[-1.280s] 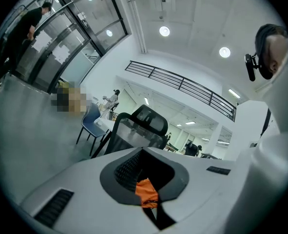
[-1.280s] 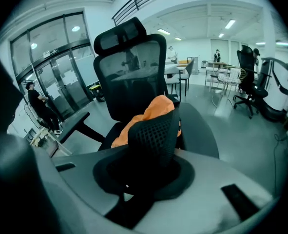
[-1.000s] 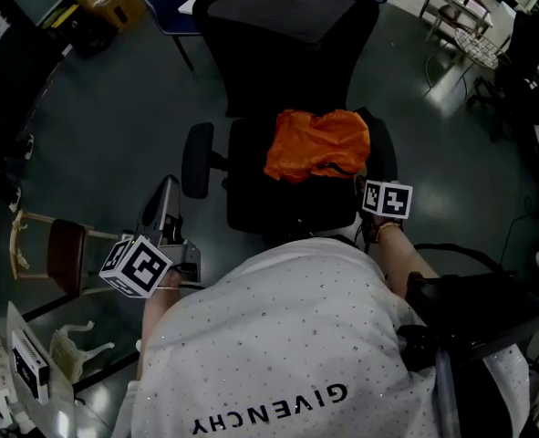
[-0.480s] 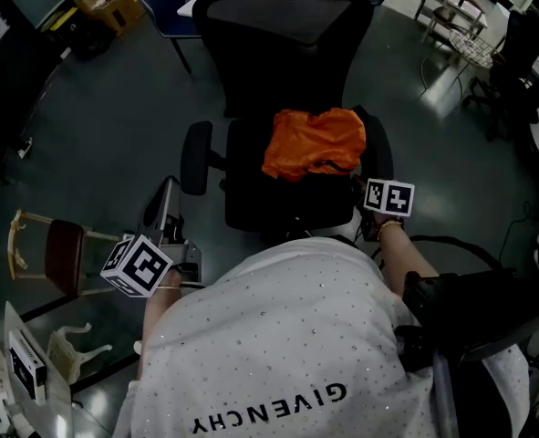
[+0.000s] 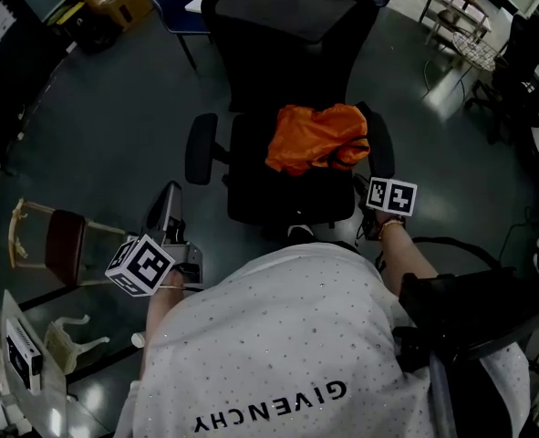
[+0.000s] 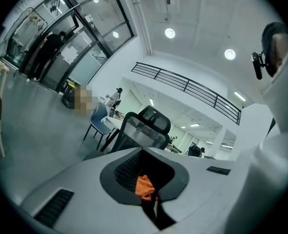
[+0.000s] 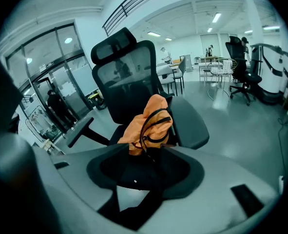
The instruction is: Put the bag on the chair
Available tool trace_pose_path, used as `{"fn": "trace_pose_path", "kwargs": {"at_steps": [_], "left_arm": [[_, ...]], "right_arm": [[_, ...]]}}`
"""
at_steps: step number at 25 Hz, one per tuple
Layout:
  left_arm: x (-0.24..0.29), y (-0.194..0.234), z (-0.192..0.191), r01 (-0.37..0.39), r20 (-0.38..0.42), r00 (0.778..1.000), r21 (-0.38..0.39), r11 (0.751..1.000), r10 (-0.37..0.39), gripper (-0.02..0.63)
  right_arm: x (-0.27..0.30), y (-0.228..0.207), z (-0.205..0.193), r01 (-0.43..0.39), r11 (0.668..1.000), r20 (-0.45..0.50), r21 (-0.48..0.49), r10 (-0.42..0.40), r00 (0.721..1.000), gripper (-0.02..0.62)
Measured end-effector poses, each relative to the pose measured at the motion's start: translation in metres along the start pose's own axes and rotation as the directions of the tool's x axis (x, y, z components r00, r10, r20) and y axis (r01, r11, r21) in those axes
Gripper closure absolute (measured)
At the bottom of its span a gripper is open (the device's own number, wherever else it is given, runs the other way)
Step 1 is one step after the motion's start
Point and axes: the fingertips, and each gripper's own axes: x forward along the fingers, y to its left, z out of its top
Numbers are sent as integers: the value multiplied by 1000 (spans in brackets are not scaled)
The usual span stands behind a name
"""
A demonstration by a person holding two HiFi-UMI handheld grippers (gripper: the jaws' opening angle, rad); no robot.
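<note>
The orange bag is on the black office chair, slumped in a heap at the back right of the seat, close against the backrest. The right gripper hovers at about five o'clock from the bag, just beside the seat's right edge, its jaws closed with nothing seen caught between them; the bag's black straps show just beyond the tips. The left gripper hangs well apart, at eight o'clock from the chair, over the floor, jaws together and empty too.
</note>
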Motion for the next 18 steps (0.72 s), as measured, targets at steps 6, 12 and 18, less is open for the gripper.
{"fn": "trace_pose_path", "kwargs": {"at_steps": [6,12,18], "left_arm": [[-22,2,0,0,15,1000,-6,1000,0,606],[-39,4,-15,-1,-19,1000,3,1000,1,606],[-51,-3,-18,31,-36,999,2,1000,-30,606]], "right_arm": [[-14,12,-10,-18,999,33,51,17,999,387],[-31,9,-34,-14,995,51,102,9,999,388],[-74,6,-35,-19,990,135,142,0,991,465]]}}
